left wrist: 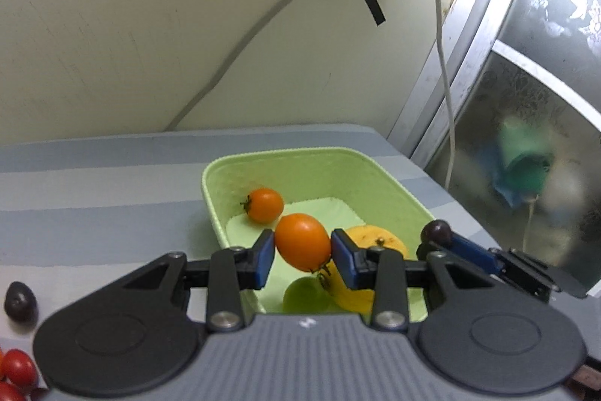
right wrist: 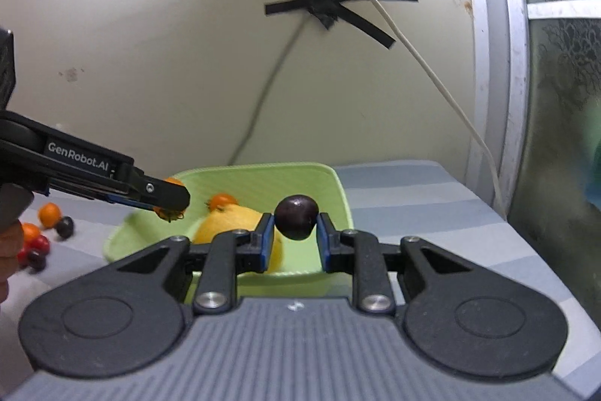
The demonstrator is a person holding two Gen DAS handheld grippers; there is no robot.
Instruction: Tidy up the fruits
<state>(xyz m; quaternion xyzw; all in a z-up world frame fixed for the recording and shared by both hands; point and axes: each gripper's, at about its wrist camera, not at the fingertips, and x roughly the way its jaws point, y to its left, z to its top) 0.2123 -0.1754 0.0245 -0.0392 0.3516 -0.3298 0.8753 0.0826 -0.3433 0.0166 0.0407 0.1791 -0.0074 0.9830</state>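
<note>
My left gripper [left wrist: 302, 252] is shut on an orange tomato [left wrist: 302, 242] and holds it above the green tray [left wrist: 394, 181]. Inside the tray lie another orange tomato [left wrist: 266, 205], a yellow fruit [left wrist: 370, 243] and a green grape [left wrist: 305, 295]. My right gripper [right wrist: 294, 232] is shut on a dark purple grape [right wrist: 296, 216] over the tray's near right part [right wrist: 340, 192]. The right gripper with its grape also shows in the left wrist view [left wrist: 437, 232]. The left gripper shows in the right wrist view [right wrist: 169, 198], over the tray's left side.
A dark grape [left wrist: 20, 300] and red tomatoes [left wrist: 17, 369] lie on the striped cloth at the left. Several more small fruits [right wrist: 41, 232] lie left of the tray. A cable [right wrist: 432, 74] hangs down the wall behind. A frosted window stands at the right.
</note>
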